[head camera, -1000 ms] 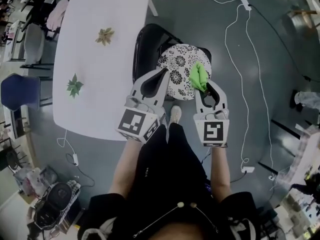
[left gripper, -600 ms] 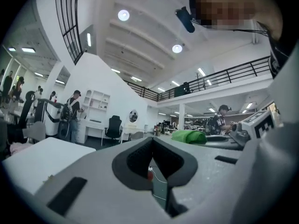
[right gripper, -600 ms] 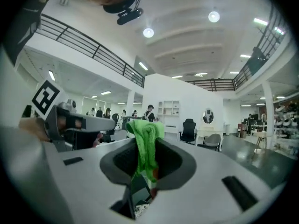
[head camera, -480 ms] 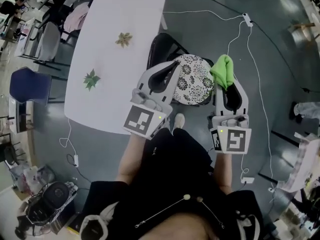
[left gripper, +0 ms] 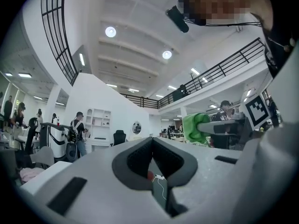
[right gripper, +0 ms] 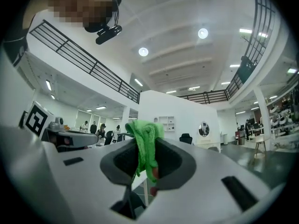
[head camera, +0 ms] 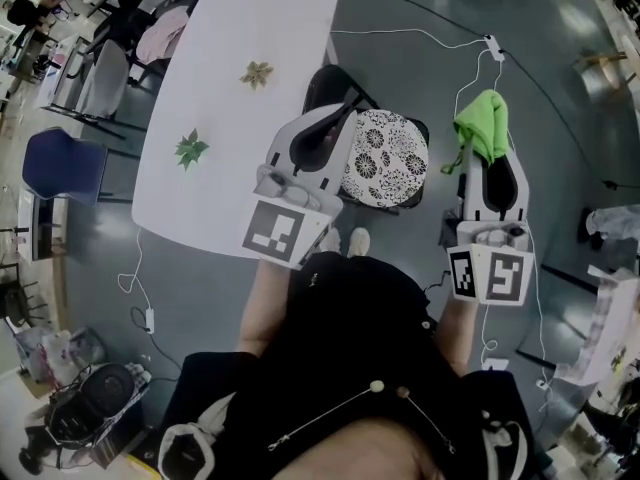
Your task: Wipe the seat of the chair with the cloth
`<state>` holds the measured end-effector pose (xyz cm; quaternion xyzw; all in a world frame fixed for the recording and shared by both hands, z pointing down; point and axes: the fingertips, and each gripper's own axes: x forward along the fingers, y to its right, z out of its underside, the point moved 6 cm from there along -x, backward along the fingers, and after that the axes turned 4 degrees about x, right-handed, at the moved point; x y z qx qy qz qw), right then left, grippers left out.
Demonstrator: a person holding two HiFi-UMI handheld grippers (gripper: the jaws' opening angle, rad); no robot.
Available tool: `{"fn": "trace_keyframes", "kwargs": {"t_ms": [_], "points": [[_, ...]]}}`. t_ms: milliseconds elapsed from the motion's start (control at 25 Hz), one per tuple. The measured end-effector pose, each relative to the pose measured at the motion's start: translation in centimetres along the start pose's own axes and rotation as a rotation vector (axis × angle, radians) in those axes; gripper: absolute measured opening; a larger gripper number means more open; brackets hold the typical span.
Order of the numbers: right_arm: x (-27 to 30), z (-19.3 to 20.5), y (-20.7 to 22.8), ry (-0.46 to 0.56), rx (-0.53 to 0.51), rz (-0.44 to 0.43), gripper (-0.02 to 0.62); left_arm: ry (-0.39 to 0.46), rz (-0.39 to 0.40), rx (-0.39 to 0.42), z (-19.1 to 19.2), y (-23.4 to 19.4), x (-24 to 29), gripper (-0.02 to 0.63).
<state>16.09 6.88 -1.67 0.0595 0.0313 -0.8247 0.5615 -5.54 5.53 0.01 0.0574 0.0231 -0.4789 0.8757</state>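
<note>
The right claw (right gripper: 142, 160) is clamped on the green cloth (right gripper: 145, 139), which bunches above its tips and hangs between them. The left claw (left gripper: 152, 146) is closed on nothing. The chair's patterned seat (head camera: 385, 158) lies between the 2 claws, apart from the cloth.

The cloth (head camera: 480, 120) is bright green. The chair's seat (head camera: 385, 158) is white with a black flower pattern — its back (head camera: 322, 83) is plain black. The left tool (head camera: 340, 120) and the right tool (head camera: 492, 146) are pale grey, patterned with black-and-white squares. The tabletop (head camera: 230, 168) is white; the floor (head camera: 400, 28) is dark grey.
</note>
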Motion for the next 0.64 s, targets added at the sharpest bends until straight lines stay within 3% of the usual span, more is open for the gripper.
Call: {"fn": "trace_keyframes", "kwargs": {"t_ms": [640], "points": [[-1.3, -1.0, 0.0, 0.022, -0.033, 0.009, 0.084, 0.042, -0.048, -0.004, -1.1, -0.2, -1.1, 0.005]]}}
